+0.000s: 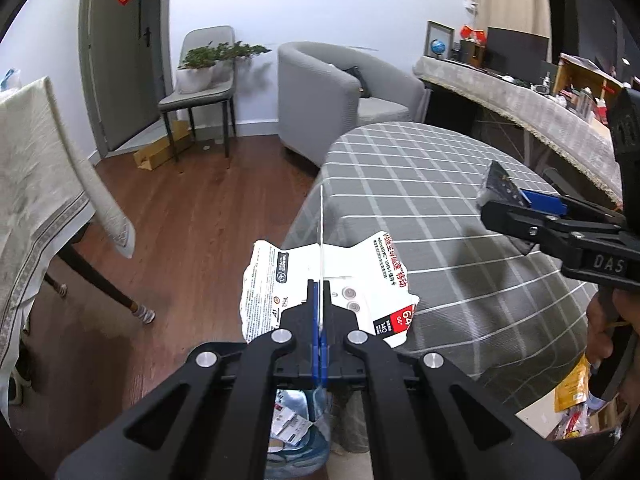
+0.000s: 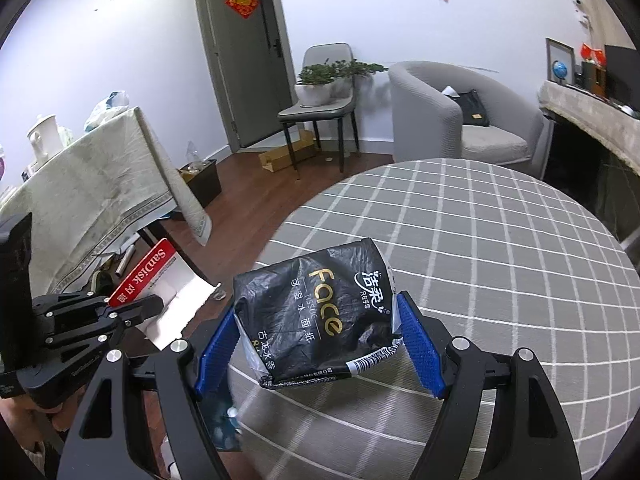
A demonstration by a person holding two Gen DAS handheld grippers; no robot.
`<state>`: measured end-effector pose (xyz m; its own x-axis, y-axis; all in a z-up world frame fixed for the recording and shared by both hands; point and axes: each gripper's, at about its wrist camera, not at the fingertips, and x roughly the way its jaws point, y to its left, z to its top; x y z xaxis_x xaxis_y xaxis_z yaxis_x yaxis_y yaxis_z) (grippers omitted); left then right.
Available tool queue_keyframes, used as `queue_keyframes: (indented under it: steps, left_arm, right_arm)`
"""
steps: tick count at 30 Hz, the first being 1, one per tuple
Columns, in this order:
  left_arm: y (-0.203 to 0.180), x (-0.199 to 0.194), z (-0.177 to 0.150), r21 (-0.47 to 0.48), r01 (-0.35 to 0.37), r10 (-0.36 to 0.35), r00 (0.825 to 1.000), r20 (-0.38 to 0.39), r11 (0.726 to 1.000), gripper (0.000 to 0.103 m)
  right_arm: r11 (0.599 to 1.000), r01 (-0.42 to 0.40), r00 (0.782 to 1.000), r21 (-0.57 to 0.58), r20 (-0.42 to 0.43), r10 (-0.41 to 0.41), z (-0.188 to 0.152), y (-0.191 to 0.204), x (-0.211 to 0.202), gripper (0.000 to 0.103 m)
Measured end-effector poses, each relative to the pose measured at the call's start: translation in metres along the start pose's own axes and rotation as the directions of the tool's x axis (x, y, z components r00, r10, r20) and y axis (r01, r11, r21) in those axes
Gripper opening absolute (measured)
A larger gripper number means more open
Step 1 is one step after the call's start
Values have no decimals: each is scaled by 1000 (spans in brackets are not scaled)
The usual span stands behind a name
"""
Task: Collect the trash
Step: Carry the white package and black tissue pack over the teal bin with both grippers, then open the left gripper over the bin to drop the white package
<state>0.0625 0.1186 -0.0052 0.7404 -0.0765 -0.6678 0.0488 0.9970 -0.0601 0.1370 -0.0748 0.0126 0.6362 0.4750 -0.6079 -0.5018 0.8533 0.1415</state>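
Left gripper (image 1: 319,312): jaws pressed together on a torn white card package (image 1: 280,280), which sticks out ahead of the tips and to both sides.
Right gripper (image 2: 320,340): blue pads (image 2: 420,340) set wide, clamped on the two sides of a black tissue wrapper (image 2: 316,316) that fills the gap between them.
Under the left jaws: a bin (image 1: 298,432) with paper scraps in it, seen only from the left wrist.
Ahead of the right jaws: the round table (image 2: 500,240) with its grey checked cloth.
Left-wrist view only: the wrapper from the side, a thin dark edge at the right jaws' tips.
Right-wrist view only: the card's red SanDisk face, and the wrapper's gold "Face" print.
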Motion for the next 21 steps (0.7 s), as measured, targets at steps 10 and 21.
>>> queue_keyframes:
  steps: [10,21]
  left_arm:
    - [56,21,-35,-79,-22,12,992,-125,997,1]
    - [99,49,-76,-120,-63,25,955,-295,991,1]
  right_arm:
    - [995,-85,996,-50,-29,83,6,51,22,77]
    - [986,-136,989,-99,-76,128,6,98,49,77]
